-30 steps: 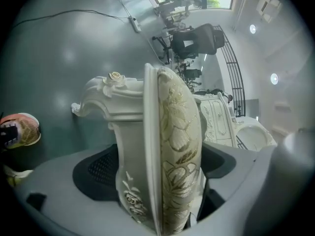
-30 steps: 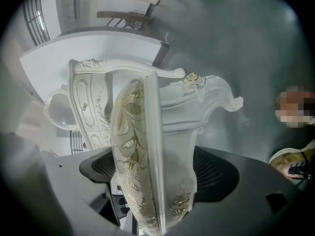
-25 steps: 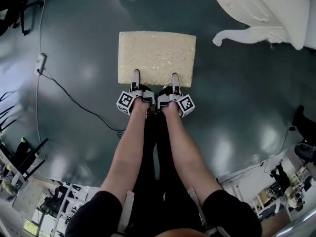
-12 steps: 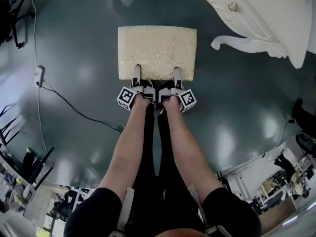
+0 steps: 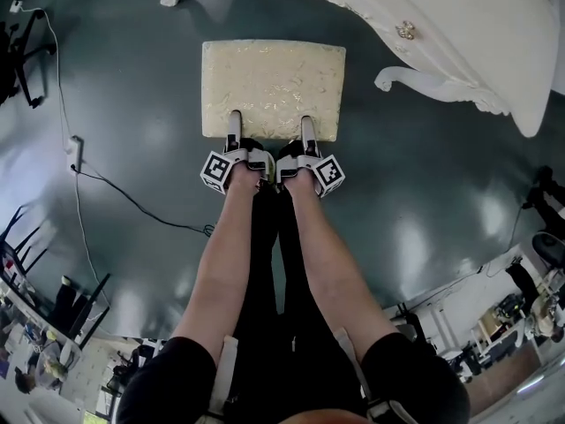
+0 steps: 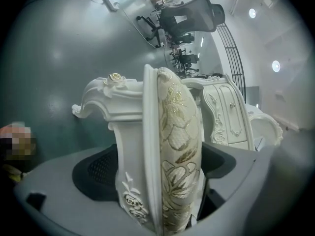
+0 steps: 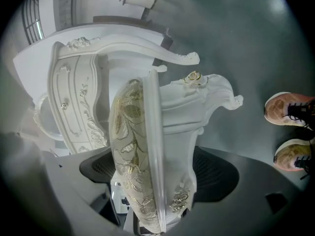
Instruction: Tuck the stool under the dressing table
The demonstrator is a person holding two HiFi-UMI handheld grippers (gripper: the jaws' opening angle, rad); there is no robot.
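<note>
Stool (image 5: pixel 273 89) slid nearer dressing table (image 5: pixel 459 34); right gripper view shows shoes (image 7: pixel 289 108).

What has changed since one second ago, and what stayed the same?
The stool slid forward, closer to the dressing table, which now fills more of the head view's top. Unchanged: the left gripper and right gripper stay clamped on the seat's near edge, side by side.

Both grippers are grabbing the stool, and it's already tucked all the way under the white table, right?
Not tucked yet. In the head view the stool stands fully uncovered on the floor before the dressing table. The left gripper and right gripper do grip it.
</note>
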